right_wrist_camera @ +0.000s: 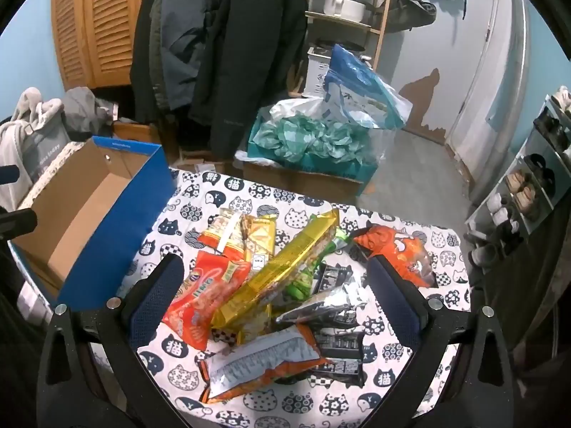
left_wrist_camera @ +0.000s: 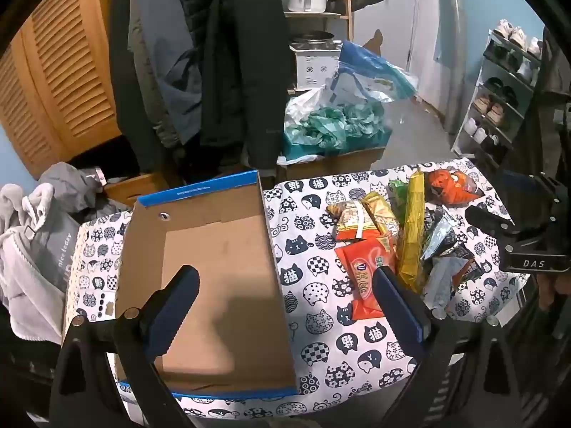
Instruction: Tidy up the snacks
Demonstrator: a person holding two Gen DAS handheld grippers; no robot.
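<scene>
An empty cardboard box (left_wrist_camera: pixel 228 271) with blue outer walls (right_wrist_camera: pixel 117 214) lies on the left of a table under a cat-print cloth (left_wrist_camera: pixel 321 321). To its right sits a heap of snack packets: a long gold packet (right_wrist_camera: pixel 282 264), a red packet (left_wrist_camera: pixel 364 267), an orange packet (right_wrist_camera: pixel 396 249), silver and black packets (right_wrist_camera: pixel 328 306), and an orange-and-white one (right_wrist_camera: pixel 260 360). My left gripper (left_wrist_camera: pixel 285 278) hovers open over the box's right wall, holding nothing. Above the heap my right gripper (right_wrist_camera: pixel 274 267) hangs open, its fingers on either side of the pile and nothing between the pads.
Coats (left_wrist_camera: pixel 214 53) hang behind the table. A box of teal plastic bags (right_wrist_camera: pixel 314 142) stands on the floor beyond the far edge. A shoe rack (left_wrist_camera: pixel 499 89) lines the right wall. Grey clothes (left_wrist_camera: pixel 32 235) pile up at the left. Louvred wooden doors (left_wrist_camera: pixel 60 71) are at the back left.
</scene>
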